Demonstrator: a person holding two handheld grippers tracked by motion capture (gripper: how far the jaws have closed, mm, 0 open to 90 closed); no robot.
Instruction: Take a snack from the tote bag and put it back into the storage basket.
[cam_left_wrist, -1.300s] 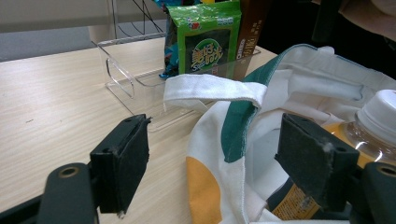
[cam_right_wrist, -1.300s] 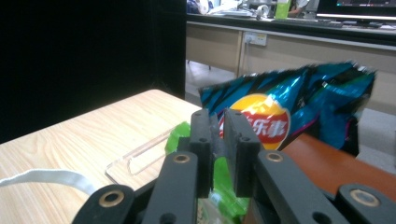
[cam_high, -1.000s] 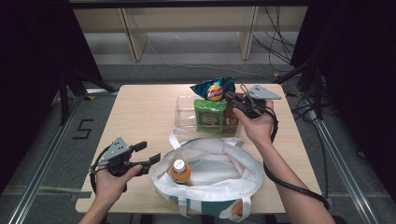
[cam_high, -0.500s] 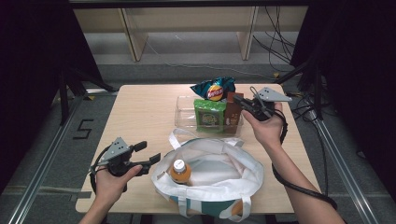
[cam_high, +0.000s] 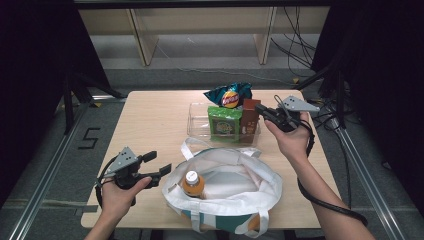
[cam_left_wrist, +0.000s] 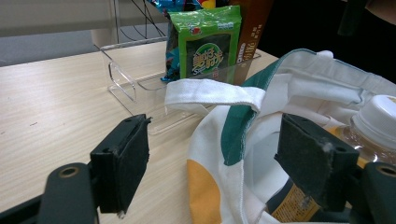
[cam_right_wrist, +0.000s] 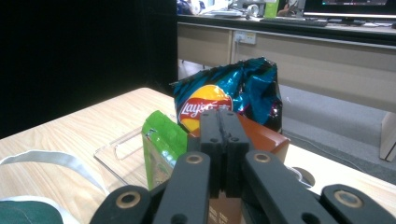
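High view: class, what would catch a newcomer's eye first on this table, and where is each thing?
The white tote bag gapes open at the table's near edge, with an orange-labelled bottle standing inside. Behind it, a clear tray holds a green packet, a brown box and a blue chip bag. The right gripper, jaws shut, sits by the box.

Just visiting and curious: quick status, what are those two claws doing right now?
Left gripper open, empty, beside the tote bag. Right gripper shut, empty, at the brown box in the clear tray. Nothing in the way.
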